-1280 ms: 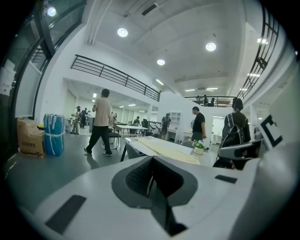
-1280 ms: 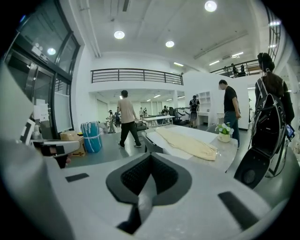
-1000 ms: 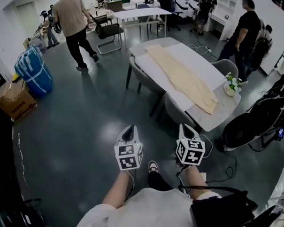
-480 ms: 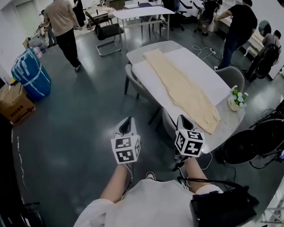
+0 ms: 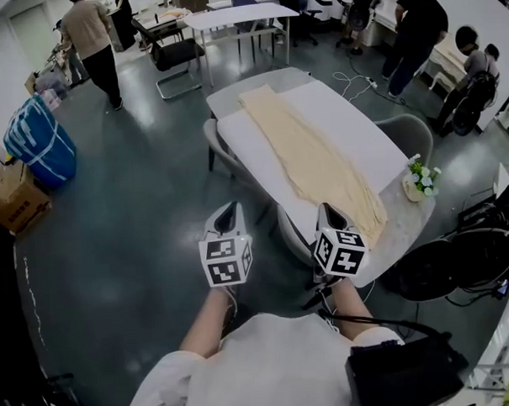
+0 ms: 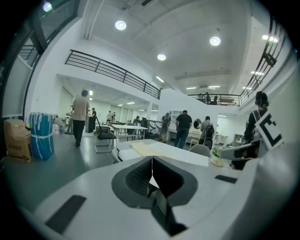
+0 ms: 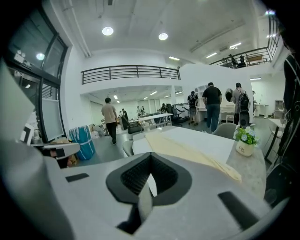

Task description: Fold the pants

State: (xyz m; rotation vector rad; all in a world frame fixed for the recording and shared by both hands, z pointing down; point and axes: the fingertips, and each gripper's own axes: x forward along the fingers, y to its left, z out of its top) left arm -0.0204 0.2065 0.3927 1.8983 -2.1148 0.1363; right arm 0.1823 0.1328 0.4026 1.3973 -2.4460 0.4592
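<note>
**A:** From the head view, where are the pants (image 5: 316, 162)?

**B:** Flat on the table (image 5: 404, 219), one long strip running away from the person. The far end is up-left and the near end is by the flowers (image 5: 420, 178). Both tools hang short of the table edge, touching nothing.

**A:** Which is closer?

**B:** The right gripper (image 5: 333, 211). The near end lies just ahead of it and to its right. The left gripper (image 5: 229, 212) sits over the floor, left of the strip, with a chair (image 5: 291, 228) ahead of it.

**A:** What about the left gripper view?

**B:** Its jaws are pressed together with nothing between them. The pants show beyond the tips, well apart.

**A:** And the right gripper view?

**B:** Same there, the pads meet on nothing. The strip runs off ahead, nearly lengthwise along its line of sight, and the near end is low at the right beside the flowers.

**A:** So what about the next reach?

**B:** My guess is that both must spread first, and the left has farther to cross to reach its side of the near end
</note>
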